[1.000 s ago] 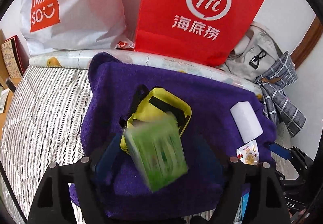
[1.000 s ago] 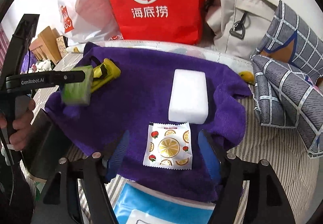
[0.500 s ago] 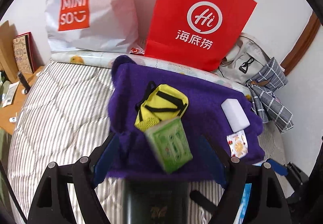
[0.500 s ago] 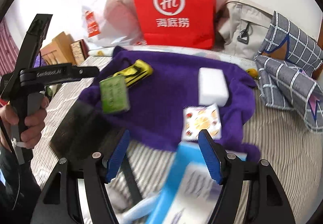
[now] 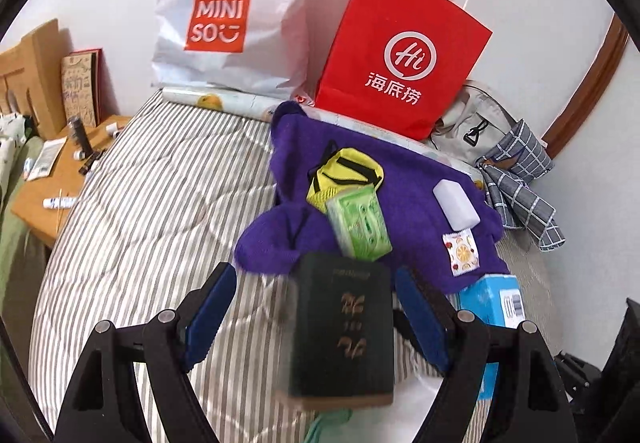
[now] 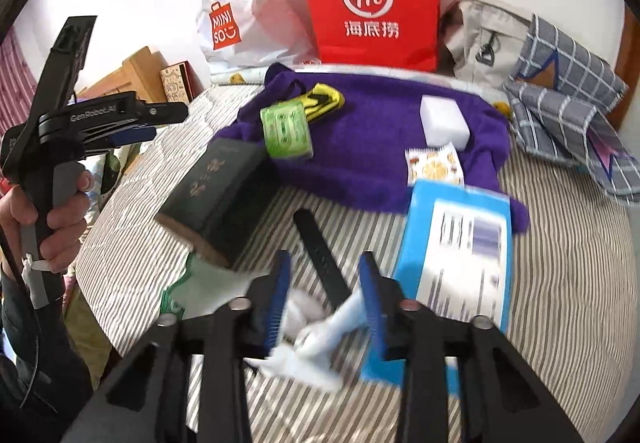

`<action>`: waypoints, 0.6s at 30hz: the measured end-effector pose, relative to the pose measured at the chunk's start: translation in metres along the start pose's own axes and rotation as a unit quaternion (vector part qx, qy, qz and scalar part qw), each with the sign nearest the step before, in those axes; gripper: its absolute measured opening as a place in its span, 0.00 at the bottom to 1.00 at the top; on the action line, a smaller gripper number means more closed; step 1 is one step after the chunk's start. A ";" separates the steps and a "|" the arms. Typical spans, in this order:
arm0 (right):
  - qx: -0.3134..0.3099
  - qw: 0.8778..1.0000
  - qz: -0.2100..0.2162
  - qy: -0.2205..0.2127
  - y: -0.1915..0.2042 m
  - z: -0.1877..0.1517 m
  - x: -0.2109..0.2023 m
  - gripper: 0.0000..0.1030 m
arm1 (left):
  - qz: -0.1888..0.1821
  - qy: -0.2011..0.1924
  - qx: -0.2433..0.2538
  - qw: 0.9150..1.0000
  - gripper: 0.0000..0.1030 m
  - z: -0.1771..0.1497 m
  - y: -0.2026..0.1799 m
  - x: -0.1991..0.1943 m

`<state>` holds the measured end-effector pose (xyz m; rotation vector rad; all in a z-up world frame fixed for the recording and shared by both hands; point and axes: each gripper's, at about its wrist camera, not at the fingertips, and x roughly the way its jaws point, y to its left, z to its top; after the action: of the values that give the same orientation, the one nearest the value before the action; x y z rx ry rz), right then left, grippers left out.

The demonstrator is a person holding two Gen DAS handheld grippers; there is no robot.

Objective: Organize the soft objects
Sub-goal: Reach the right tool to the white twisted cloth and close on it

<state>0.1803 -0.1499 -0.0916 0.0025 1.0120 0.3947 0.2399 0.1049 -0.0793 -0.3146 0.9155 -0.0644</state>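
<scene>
The right gripper (image 6: 324, 293) is closing, a crumpled white soft wad (image 6: 316, 339) between its blue pads; whether they press on it is unclear through the blur. The left gripper (image 5: 316, 313) stands wide apart over a dark green hardcover book (image 5: 340, 327) on the striped bed (image 5: 140, 223), clear of it. Beyond lies a purple towel (image 5: 412, 195) carrying a green tissue packet (image 5: 360, 223), yellow pouch (image 5: 344, 171) and white sponge block (image 5: 456, 203).

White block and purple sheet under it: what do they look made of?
White block: likely foam sponge, matte with softly rounded edges, though the look leaves it open. Purple sheet: fuzzy knit or terry cloth with a napped surface, bunched in soft folds at its edges.
</scene>
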 end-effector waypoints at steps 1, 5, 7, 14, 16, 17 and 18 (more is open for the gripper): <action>0.002 1.000 -0.002 0.003 0.002 -0.004 0.000 0.27 | -0.003 -0.001 -0.001 1.000 0.78 -0.004 0.002 -0.003; -0.004 0.999 -0.030 0.013 0.012 -0.023 -0.003 0.27 | -0.006 -0.004 0.000 1.000 0.78 -0.019 0.006 -0.013; -0.005 0.999 -0.034 0.015 0.017 -0.031 -0.003 0.27 | -0.008 -0.005 0.001 1.000 0.78 -0.025 0.008 -0.017; -0.006 0.998 -0.061 0.013 0.034 -0.055 0.004 0.27 | -0.011 -0.003 -0.005 1.000 0.78 -0.050 0.020 -0.028; -0.009 0.995 -0.098 0.003 0.037 -0.059 0.008 0.27 | -0.006 0.000 -0.007 1.000 0.78 -0.059 0.025 -0.031; -0.010 0.993 -0.120 -0.001 0.038 -0.062 0.011 0.27 | -0.004 0.000 -0.008 1.000 0.78 -0.062 0.027 -0.033; -0.011 0.991 -0.133 -0.005 0.039 -0.064 0.013 0.27 | -0.005 -0.001 -0.009 1.000 0.78 -0.068 0.029 -0.036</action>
<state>0.1218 -0.1209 -0.1296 -0.1486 0.9832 0.1624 0.1625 0.1232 -0.0989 -0.3353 0.9123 -0.0655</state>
